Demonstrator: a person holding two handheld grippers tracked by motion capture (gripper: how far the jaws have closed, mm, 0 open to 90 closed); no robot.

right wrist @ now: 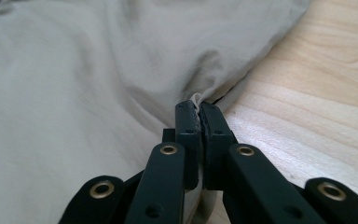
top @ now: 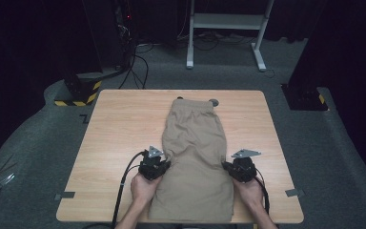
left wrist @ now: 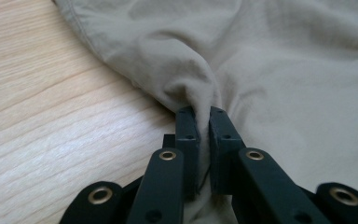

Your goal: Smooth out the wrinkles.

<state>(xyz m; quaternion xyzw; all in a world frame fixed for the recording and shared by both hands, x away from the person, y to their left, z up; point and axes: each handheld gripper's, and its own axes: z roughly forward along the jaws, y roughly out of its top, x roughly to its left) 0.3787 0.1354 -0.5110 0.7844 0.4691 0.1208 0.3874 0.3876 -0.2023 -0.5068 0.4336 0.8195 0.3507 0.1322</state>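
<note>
A pair of beige shorts (top: 195, 157) lies flat along the middle of the wooden table (top: 119, 129), waistband at the far end. My left gripper (top: 164, 165) is at the left edge of the shorts (left wrist: 270, 70), jaws shut on a pinched fold of the cloth. My right gripper (top: 227, 167) is at the right edge of the shorts (right wrist: 74, 93), jaws shut on a fold of that hem. In the left gripper view the left gripper (left wrist: 203, 114) has cloth bunched up between its pads. The right gripper (right wrist: 196, 108) shows a sliver of fabric between its tips.
Bare wood lies on both sides of the shorts. A small dark round object (top: 214, 101) sits at the table's far edge by the waistband. Beyond the table stand a white frame (top: 226, 28), cables and dark stands on grey floor.
</note>
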